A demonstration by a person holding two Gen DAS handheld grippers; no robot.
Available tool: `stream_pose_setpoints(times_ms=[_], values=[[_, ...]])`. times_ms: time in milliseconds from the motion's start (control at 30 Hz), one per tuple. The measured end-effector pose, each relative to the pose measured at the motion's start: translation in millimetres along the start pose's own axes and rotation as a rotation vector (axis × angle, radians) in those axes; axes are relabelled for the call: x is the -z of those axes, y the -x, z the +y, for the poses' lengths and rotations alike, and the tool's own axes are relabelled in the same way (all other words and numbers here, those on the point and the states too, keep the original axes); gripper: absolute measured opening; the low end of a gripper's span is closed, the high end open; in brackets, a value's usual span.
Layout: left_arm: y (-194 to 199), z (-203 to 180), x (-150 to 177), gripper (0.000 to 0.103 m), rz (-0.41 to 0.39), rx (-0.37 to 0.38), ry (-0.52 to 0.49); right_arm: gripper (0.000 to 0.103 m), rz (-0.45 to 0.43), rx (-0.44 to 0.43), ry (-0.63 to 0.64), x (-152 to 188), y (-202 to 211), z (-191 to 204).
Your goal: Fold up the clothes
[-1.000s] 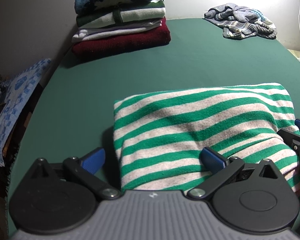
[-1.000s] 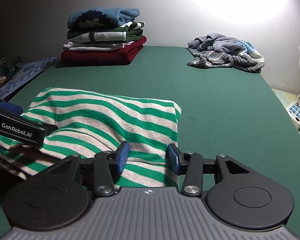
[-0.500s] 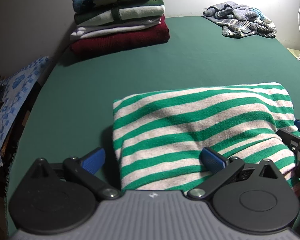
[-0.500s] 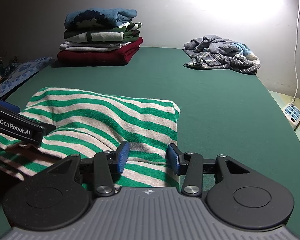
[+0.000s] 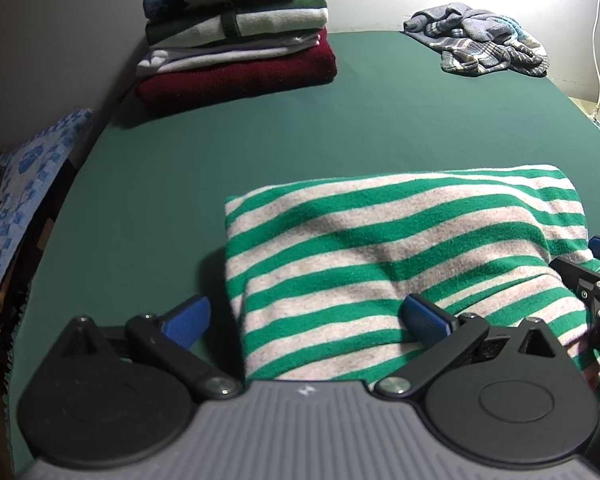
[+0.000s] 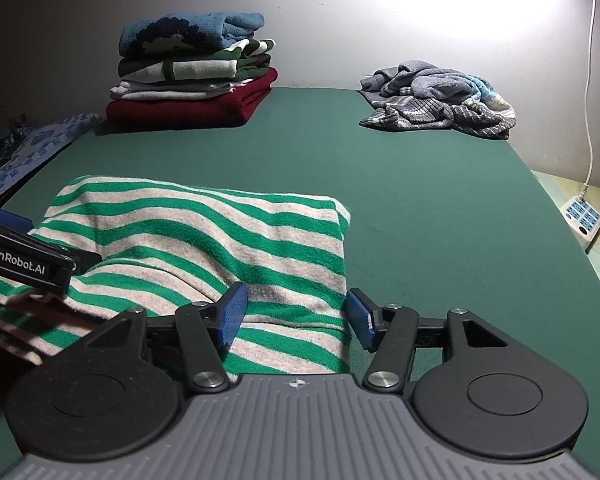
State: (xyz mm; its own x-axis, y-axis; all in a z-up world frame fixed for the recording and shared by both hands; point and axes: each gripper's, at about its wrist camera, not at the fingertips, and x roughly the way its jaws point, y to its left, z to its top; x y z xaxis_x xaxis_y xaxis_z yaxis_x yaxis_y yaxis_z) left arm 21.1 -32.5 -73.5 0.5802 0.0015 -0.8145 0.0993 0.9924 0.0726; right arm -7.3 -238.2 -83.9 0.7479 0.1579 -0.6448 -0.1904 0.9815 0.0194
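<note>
striped sweater [image 5: 404, 248]: folded, fuzzy green-and-grey knit, near edge of green table [image 5: 300, 140] | left gripper [image 5: 306, 316]: jaws spread wide, straddling sweater's left corner | right gripper [image 6: 296, 312]: jaws opening, sweater's right edge between pads | folded stack [image 6: 192, 80]: 11 o'clock | crumpled grey knits [image 6: 440, 100]: 1 o'clock | power strip [image 6: 584, 220]: 3 o'clock
</note>
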Motion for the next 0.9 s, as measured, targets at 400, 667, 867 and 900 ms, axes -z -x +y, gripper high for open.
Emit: stream_pose_setpoints(times_ms=[400,667,867,900], values=[[9.1,36.3,4.1,0.102,0.037,0.111,0.046,0.061,0.002,-0.015,-0.034,1.3,-0.4,-5.0],[4.9,48.4,13.1,0.102,0.058,0.200,0.112,0.062,0.002,-0.016,-0.039,1.4,-0.9,-6.0],[4.1,55.3,19.6,0.102,0.075,0.280,0.115,0.062,0.024,-0.056,-0.071,0.2,-1.4,-14.7],[3.4,56.7,20.3,0.102,0.080,0.291,0.116,0.063,0.030,-0.063,-0.079,0.0,-1.5,-16.1]])
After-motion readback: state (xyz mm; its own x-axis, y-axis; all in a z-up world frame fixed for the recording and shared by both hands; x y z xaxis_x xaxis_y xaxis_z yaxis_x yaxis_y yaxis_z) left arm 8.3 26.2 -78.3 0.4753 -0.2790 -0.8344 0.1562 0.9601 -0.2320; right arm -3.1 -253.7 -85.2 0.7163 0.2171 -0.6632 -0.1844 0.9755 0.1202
